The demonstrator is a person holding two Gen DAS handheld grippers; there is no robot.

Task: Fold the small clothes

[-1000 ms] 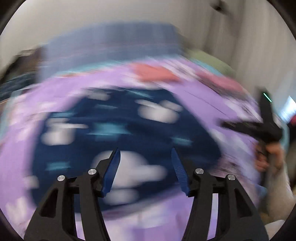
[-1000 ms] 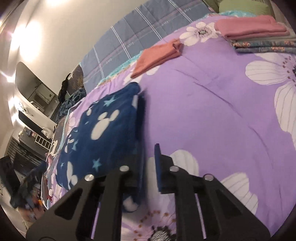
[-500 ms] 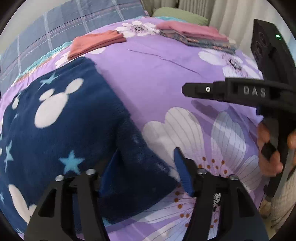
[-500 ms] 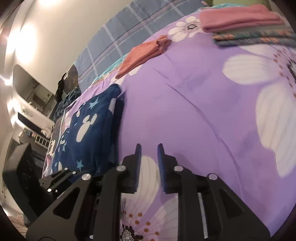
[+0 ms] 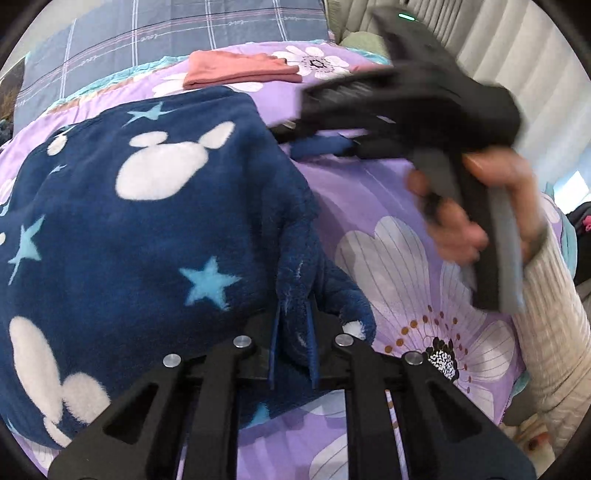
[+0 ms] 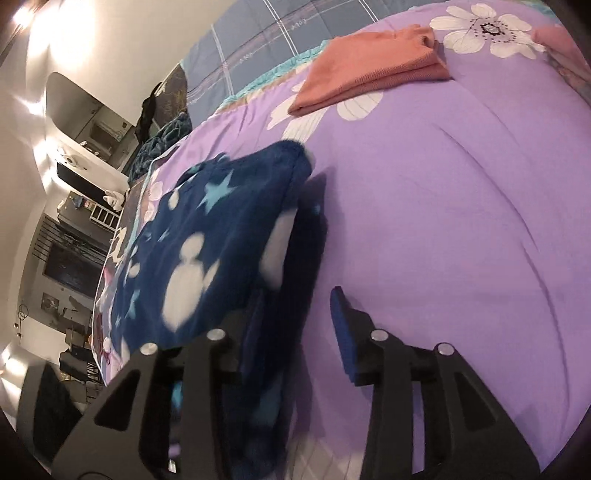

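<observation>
A navy fleece garment [image 5: 155, 229], printed with white mouse-head shapes and pale blue stars, lies spread on a bed covered by a purple floral bedspread [image 5: 373, 192]. It takes up the left part of the bed in both wrist views.

The left claw [image 5: 291, 332] is clamped on the garment's near right corner, with a bunched fold of fleece pinched between its two blue pads.

To the right, in the left wrist view, the right claw [image 5: 314, 142] reaches toward the garment's far right edge. It is held by a bare hand [image 5: 480, 206] in a cream ribbed sleeve [image 5: 554, 314], and is blurred. In its own view, the right claw [image 6: 295, 325] has its fingers spread apart. The left finger [image 6: 251, 325] is down against the garment's edge and the right finger [image 6: 343, 325] is over bare bedspread. Fleece lies between them, but nothing is pinched.

Farther back on the bed, a folded salmon-pink garment [image 6: 373, 72] rests apart from the navy one. Behind it runs a grey-blue checked blanket [image 5: 177, 33]. At the far right of the left wrist view hangs a pale curtain [image 5: 546, 81].
</observation>
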